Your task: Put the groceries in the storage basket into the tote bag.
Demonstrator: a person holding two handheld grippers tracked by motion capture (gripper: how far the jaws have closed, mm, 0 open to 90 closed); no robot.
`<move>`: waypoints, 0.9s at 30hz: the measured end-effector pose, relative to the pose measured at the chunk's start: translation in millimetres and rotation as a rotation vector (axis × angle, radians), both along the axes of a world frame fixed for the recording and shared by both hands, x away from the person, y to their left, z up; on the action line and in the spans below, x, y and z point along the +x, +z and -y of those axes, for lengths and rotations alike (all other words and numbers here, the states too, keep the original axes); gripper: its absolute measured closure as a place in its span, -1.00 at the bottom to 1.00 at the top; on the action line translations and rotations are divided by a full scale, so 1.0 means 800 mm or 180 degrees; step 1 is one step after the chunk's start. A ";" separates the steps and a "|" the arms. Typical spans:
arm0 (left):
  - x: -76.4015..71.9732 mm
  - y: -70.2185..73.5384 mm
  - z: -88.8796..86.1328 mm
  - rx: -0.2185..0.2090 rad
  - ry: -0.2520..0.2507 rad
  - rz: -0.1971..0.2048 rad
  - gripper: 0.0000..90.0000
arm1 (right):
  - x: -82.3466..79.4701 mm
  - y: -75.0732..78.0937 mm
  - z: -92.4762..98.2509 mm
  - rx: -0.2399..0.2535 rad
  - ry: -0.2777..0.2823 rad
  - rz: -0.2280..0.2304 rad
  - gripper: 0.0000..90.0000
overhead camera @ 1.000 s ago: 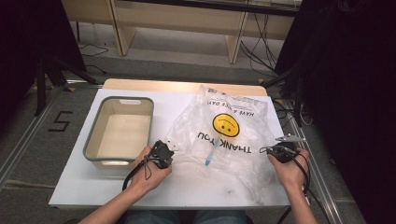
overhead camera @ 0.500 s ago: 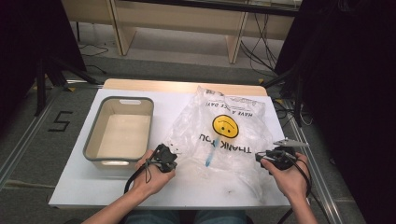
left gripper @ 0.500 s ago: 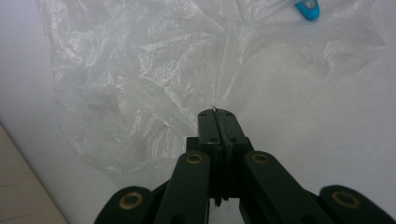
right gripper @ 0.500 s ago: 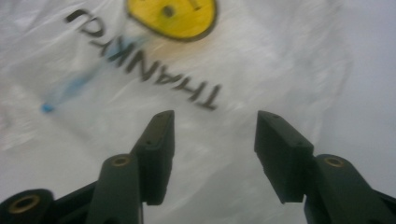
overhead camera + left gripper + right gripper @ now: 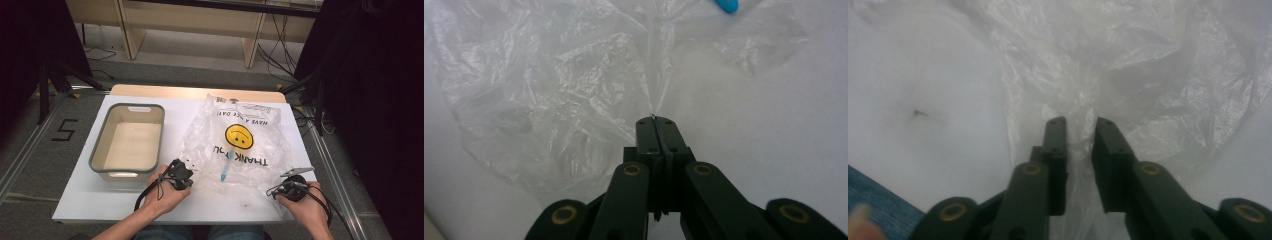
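A clear plastic bag (image 5: pixel 240 145) with a yellow smiley and "THANK YOU" print lies flat on the white table (image 5: pixel 100 205). A small blue object (image 5: pixel 225 173) lies inside it near the front. My left gripper (image 5: pixel 186 175) is shut on the bag's near left edge, and the film (image 5: pixel 549 85) is pinched between its tips (image 5: pixel 656 120). My right gripper (image 5: pixel 280 187) is at the bag's near right corner. Its jaws (image 5: pixel 1080 122) have just been closing and stand a little apart, with a fold of the bag (image 5: pixel 1148 65) between them.
A grey bin (image 5: pixel 100 145) with a pale empty floor stands at the table's left, just beyond my left hand. The blue object (image 5: pixel 726 5) is at the top edge of the left gripper view. Bare table runs along the front edge.
My right hand has moved nearer the table's front edge and slightly left, along the bag's corner. The left hand and its grip stay as they were.
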State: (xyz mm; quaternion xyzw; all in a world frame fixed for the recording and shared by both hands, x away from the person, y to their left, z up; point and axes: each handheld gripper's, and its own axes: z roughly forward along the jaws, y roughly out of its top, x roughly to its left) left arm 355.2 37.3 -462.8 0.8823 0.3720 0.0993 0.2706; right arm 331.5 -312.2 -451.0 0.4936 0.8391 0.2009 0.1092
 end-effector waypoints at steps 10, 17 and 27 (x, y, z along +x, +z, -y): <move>0.000 -0.006 0.018 -0.0234 -0.0125 0.0098 0.99 | 0.027 -0.002 0.018 -0.0537 -0.0061 0.0507 0.97; 0.008 -0.007 0.014 -0.0257 -0.0047 0.0183 0.92 | 0.043 -0.009 0.018 -0.0471 -0.0131 0.0711 0.97; -0.006 0.015 -0.008 -0.0282 0.0027 0.0609 0.10 | 0.025 0.003 0.023 -0.0070 -0.0219 0.0742 0.53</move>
